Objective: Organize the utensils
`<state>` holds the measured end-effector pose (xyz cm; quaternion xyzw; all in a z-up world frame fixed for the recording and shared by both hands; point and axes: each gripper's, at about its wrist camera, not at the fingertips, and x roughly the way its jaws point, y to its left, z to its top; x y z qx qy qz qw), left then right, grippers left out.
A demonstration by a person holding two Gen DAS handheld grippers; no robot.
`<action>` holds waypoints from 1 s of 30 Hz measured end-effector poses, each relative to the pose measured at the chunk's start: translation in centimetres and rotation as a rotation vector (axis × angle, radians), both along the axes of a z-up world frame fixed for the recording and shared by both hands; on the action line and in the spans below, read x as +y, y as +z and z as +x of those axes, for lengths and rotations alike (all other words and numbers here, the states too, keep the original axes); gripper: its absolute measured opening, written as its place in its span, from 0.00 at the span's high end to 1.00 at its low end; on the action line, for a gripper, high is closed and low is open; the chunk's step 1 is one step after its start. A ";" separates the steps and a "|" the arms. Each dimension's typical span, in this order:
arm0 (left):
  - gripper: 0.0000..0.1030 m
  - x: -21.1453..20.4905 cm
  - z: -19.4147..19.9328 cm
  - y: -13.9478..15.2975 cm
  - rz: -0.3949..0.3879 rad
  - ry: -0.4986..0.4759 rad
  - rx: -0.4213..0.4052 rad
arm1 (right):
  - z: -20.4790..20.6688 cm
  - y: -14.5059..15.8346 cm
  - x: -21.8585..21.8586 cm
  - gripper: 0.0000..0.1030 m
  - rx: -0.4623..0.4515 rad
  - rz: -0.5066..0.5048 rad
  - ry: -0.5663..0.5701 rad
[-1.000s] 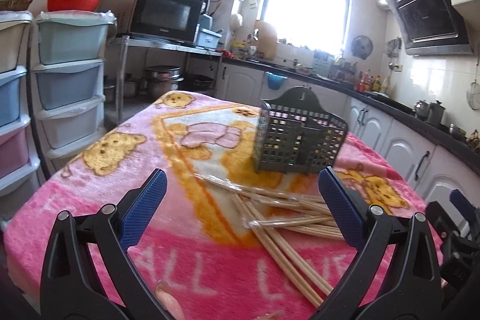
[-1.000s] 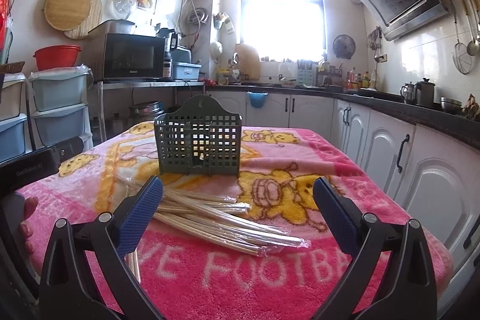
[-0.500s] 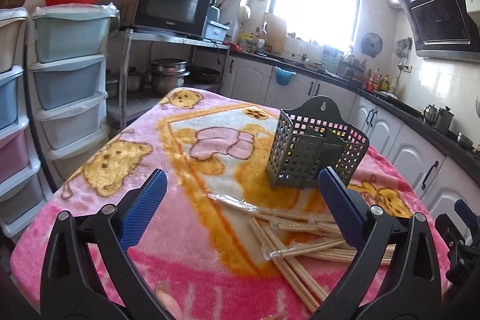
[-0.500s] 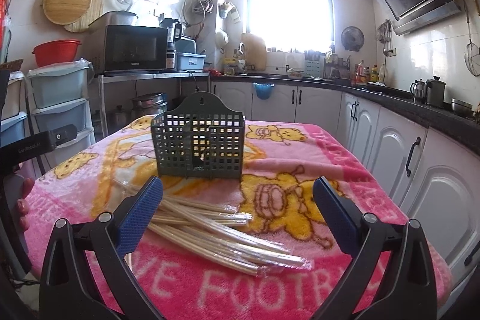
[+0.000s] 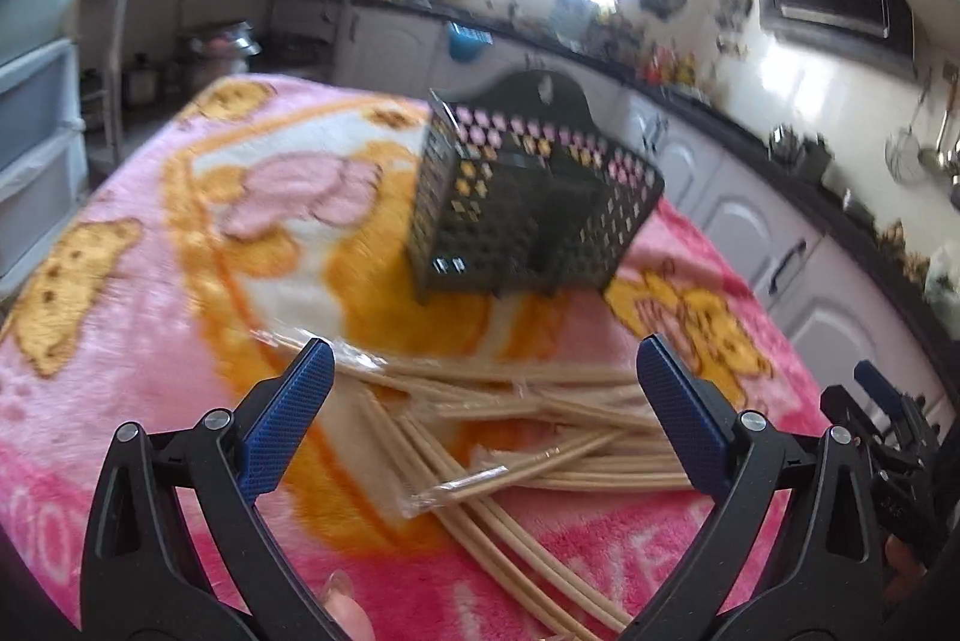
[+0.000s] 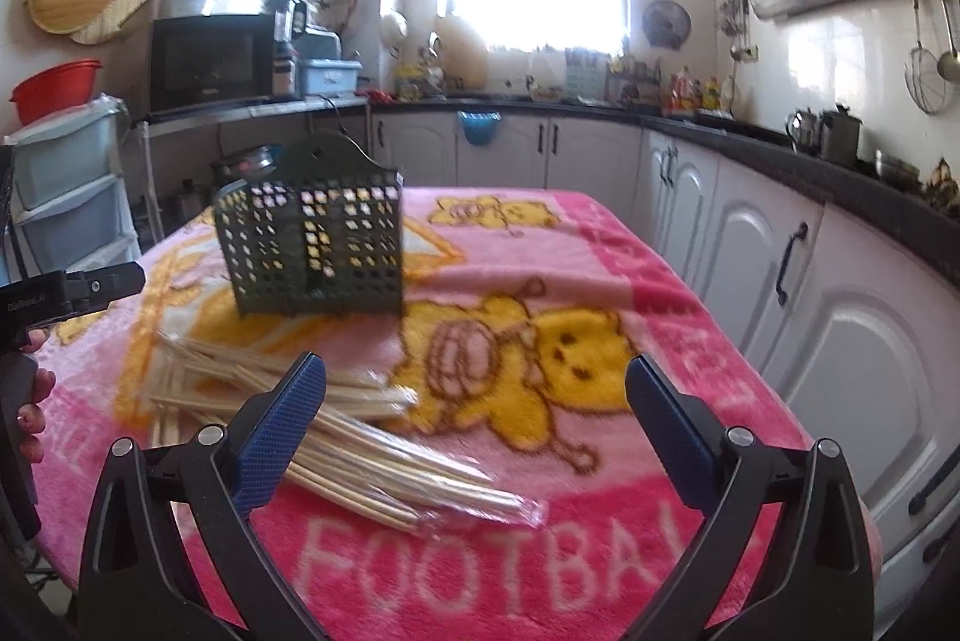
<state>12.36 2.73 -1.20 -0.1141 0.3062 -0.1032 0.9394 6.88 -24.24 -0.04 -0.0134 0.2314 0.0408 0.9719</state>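
A dark green perforated utensil basket (image 5: pixel 528 209) stands upright on the pink blanket-covered table (image 5: pixel 150 317); it also shows in the right wrist view (image 6: pixel 312 245). A loose pile of wooden chopsticks (image 5: pixel 528 419), some in clear plastic sleeves, lies in front of it, seen too in the right wrist view (image 6: pixel 360 449). My left gripper (image 5: pixel 486 419) is open and empty, hovering just above the pile. My right gripper (image 6: pixel 474 425) is open and empty, above the table to the right of the pile.
Stacked plastic drawers (image 6: pixel 66 197) stand left of the table, a microwave (image 6: pixel 210 59) on a shelf behind. White cabinets (image 6: pixel 840 317) run along the right close to the table edge. The other gripper's body (image 6: pixel 60 293) shows at the left.
Both grippers have moved forward and tilted down toward the chopsticks and basket, which now look larger and closer. Both stay open and empty.
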 end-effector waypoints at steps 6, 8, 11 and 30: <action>0.26 -2.1 2.3 -2.1 -0.016 -0.093 0.104 | 0.2 -1.5 -0.7 0.06 0.063 0.010 -0.011; 0.33 -2.8 2.6 -2.4 -0.015 -0.121 0.116 | 0.2 -2.0 -0.8 0.06 0.090 0.027 -0.013; 0.39 -3.7 2.9 -2.6 -0.017 -0.162 0.129 | 0.4 -2.5 -1.2 0.11 0.122 0.049 -0.021; 0.51 -4.8 5.0 -4.0 -0.002 -0.188 0.230 | 2.6 -5.6 -5.0 0.56 0.357 0.378 -0.037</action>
